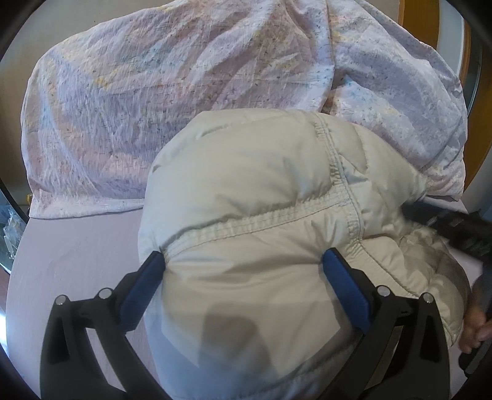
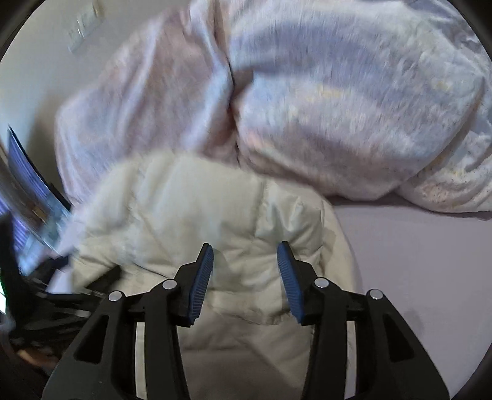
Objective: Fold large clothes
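A cream puffy down jacket lies bunched on a lilac bed sheet. My left gripper is open wide, its blue pads on either side of a quilted bulge of the jacket, right above it. The jacket also shows in the right wrist view. My right gripper is open and empty, hovering just above the jacket's near part. The right gripper's black body shows at the right edge of the left wrist view, beside the jacket. The right wrist view is motion-blurred.
A crumpled pale floral duvet is heaped behind the jacket; it also fills the top of the right wrist view. A wooden bed frame stands at the far right. Bare sheet lies to the right of the jacket.
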### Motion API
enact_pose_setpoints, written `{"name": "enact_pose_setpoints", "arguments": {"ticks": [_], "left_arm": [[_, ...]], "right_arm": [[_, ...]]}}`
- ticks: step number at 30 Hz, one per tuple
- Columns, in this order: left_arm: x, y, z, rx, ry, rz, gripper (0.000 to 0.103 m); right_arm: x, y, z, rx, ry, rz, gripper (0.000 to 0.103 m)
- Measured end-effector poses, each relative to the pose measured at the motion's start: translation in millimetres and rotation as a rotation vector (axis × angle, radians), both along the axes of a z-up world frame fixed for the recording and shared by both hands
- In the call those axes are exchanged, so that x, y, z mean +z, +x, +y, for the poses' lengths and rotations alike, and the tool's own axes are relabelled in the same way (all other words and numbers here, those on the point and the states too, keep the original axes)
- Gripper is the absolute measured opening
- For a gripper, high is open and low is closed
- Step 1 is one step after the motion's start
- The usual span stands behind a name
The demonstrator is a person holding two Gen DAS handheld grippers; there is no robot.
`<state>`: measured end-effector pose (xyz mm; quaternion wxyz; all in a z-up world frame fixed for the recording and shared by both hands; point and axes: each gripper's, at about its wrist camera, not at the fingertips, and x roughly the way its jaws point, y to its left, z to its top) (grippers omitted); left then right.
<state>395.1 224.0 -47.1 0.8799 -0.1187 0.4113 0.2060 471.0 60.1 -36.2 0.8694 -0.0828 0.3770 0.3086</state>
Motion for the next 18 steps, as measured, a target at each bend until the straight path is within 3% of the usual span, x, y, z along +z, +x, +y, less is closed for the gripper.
{"name": "enact_pose_setpoints", "arguments": {"ticks": [7,9,11,18], "left_arm": [[0,2,-5,-0.001,0.019,0.003,0.101],[6,-4,-5,0.011,0.008,0.002,0.101],[14,-15,-7,0.020,-0.012,-0.005,0.101],[43,-64,-26,0.007,-0.004,-0.034,0.101]], "right_arm": [[-3,2,-5,-0.012,-0.005,0.023,0.048],[8,-7,-12,-0.022,-0.013,0.024,0.054],[21,-20,-21,-0.036,-0.005,0.006,0.075],[49,-74,-52,-0.049,-0.035,-0.027,0.096]]}}
